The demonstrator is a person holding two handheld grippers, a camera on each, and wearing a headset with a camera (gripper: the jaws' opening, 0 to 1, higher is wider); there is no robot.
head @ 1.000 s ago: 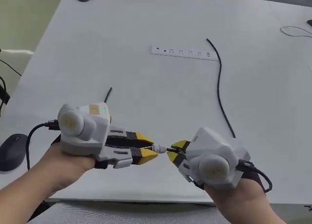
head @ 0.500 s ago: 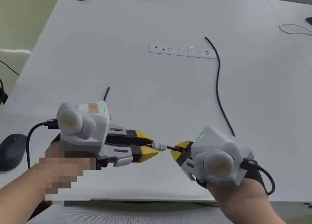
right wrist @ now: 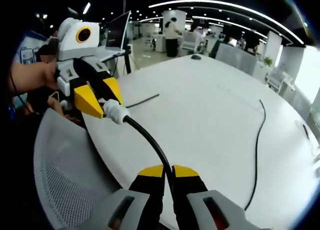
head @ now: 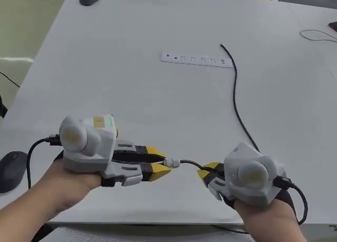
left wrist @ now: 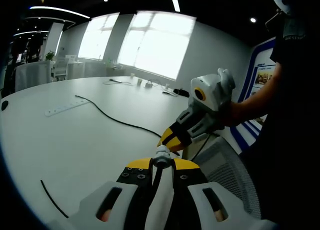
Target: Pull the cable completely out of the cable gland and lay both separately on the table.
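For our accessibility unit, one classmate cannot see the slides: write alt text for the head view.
Two handheld grippers face each other over a white table: the left gripper is shut on a white cable gland, the right gripper on the black cable running out of it. A power strip lies farther back.

Table: large, white table (head: 131,94), rounded edge.
Windows: wide windows (left wrist: 155,42), bright daylight.
Ceiling: dark, curved strip lights (right wrist: 215,3).
Chair: grey mesh chair (right wrist: 60,175).

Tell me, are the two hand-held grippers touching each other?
Apart. The head view shows a clear gap between the left hand-held gripper and the right hand-held gripper; only the cable, running from the gland, spans it.
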